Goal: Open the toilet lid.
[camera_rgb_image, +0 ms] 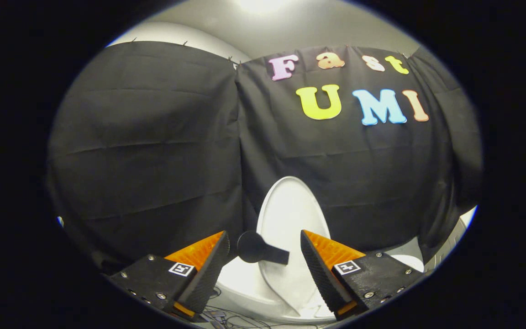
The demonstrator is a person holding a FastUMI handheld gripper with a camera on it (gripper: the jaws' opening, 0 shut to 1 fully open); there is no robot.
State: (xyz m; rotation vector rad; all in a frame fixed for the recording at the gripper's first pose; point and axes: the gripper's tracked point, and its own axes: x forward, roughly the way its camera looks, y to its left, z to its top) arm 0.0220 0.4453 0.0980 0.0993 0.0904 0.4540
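Observation:
The white toilet lid (288, 210) stands raised, nearly upright, just beyond my fingers and in front of the black cloth wall. A black handle (258, 249) with a round end and a short bar sticks out from the lid's lower part and sits in the gap between my fingertips. My gripper (264, 234) is open. One finger (208, 265) is left of the handle, close to its round end. The other finger (320, 265) is right of it, with a small gap to the bar. The white seat and bowl rim (244, 285) lie below the fingers.
The black cloth wall closes off the space behind and to both sides of the toilet. A white part of the toilet body (404, 256) shows to the right of the fingers. Thin cables (231, 315) lie on the floor in front of the bowl.

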